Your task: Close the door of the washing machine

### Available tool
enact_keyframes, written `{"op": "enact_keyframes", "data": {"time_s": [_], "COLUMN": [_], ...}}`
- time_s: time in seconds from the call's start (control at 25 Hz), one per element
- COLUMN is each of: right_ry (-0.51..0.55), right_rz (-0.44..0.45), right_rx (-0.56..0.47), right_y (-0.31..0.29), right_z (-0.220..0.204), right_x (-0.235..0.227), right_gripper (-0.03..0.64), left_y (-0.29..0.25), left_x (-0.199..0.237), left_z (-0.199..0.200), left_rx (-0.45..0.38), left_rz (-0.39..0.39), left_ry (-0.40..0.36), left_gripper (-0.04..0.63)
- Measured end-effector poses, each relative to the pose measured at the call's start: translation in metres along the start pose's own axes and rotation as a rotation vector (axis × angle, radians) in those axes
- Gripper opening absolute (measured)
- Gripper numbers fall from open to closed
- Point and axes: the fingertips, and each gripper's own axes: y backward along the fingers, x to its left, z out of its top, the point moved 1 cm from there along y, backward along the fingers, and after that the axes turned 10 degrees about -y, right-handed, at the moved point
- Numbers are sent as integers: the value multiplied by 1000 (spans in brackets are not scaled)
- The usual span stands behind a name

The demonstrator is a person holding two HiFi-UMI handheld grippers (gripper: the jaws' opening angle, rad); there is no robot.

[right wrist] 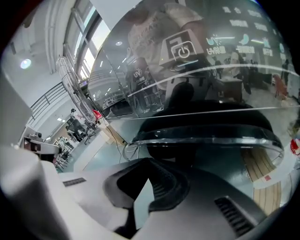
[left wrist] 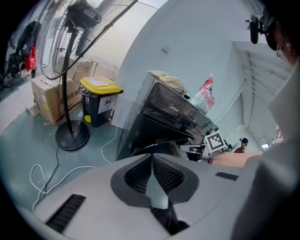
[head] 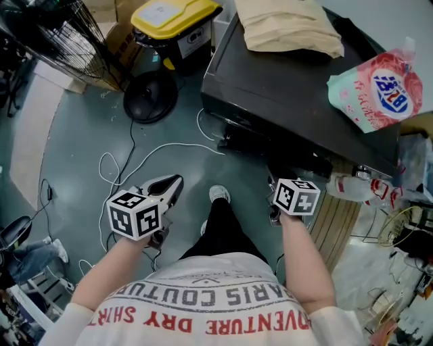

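Observation:
The dark washing machine [head: 291,88] stands in front of me, seen from above, and it also shows in the left gripper view [left wrist: 173,112]. Its round door [head: 257,143] hangs at the front, swung out a little. In the right gripper view the glossy domed door [right wrist: 201,93] fills the picture and mirrors the person. My right gripper [head: 275,203] is low at the machine's front, close to the door, jaws together [right wrist: 149,164]. My left gripper [head: 176,182] hovers over the floor left of the person's leg, well away from the machine, also shut and empty [left wrist: 151,157].
A standing fan's round base [head: 150,94] and a yellow-lidded bin [head: 174,20] stand left of the machine. White cables [head: 155,152] loop over the floor. A beige bag [head: 287,27] and a pink-white packet [head: 379,88] lie on top. Wooden slats [head: 342,216] are at the right.

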Motion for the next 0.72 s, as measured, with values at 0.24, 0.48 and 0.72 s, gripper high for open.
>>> {"op": "enact_keyframes", "data": {"time_s": [0.24,0.48,0.72], "right_ry": [-6,-70,-143], "right_rz": [-54,-99,-139], "right_rx": [-54,-105,-141], "right_y": [-3,-5,-6], "right_z": [1,5,4], "right_x": [-4,-9,-14], "right_gripper": [20,18,18], "left_y": [-6,-9,-10], "left_x": [2,1,3], "left_z": [1,3,-1], "left_rx": [-3,-1,13], "left_rz": [3,6,8], "left_ry": [3,1,-2], "left_gripper": [38,38,38]}}
